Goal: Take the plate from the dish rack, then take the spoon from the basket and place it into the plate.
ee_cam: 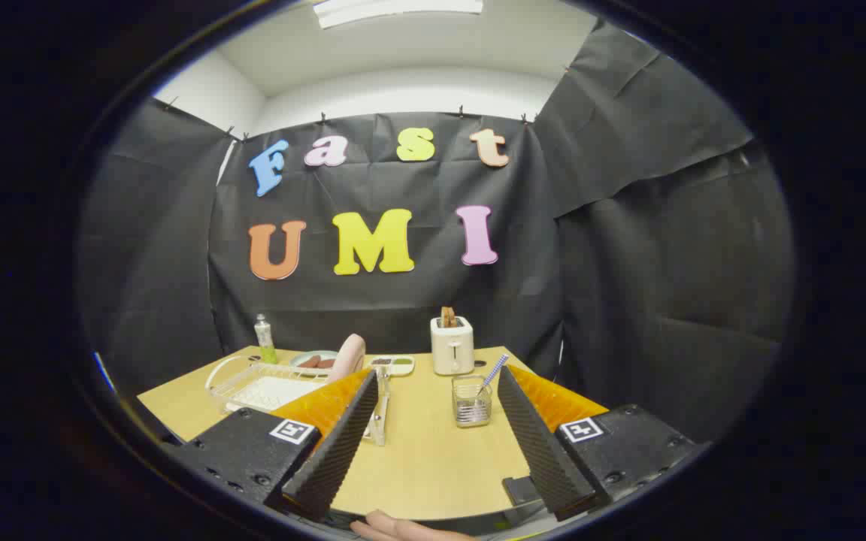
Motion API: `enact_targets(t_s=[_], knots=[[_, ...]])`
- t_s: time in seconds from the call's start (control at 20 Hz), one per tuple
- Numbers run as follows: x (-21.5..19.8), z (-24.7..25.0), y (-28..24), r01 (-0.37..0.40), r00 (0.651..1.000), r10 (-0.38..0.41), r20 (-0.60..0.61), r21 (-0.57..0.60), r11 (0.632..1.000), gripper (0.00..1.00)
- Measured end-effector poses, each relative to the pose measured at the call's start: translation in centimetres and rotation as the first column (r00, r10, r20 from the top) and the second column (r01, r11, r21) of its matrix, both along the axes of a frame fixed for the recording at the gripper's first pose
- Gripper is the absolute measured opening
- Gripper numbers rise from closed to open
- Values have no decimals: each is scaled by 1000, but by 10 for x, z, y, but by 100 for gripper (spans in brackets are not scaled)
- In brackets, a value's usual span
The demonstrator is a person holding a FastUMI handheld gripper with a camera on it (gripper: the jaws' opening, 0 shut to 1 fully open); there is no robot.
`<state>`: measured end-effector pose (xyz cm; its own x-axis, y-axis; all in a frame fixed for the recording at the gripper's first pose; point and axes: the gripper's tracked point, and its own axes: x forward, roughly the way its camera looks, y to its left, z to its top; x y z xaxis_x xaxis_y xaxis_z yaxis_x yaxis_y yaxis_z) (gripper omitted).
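Two jaws apart, spoon (495, 371) in basket (471, 402) between, plate (348, 358) beyond left jaw

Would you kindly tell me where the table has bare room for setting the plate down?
Bare wood lies between the open fingers, short of the basket and toaster. Crowded: the dish rack side and the back row.

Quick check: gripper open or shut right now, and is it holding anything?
Gripper: open, fingers spread wide above the table, holding nothing; plate in the dish rack, spoon in the basket.
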<state>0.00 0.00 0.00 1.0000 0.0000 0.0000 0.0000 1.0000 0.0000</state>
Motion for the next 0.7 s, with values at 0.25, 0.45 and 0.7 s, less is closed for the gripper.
enact_targets(t_s=[0.25,0.45,0.7], knots=[[2,-4,-2,1,1000,-1,0,6,1000,100],[5,-12,-2,-6,1000,6,-20,10,1000,100],[8,-18,-2,-28,999,29,-43,39,999,100]])
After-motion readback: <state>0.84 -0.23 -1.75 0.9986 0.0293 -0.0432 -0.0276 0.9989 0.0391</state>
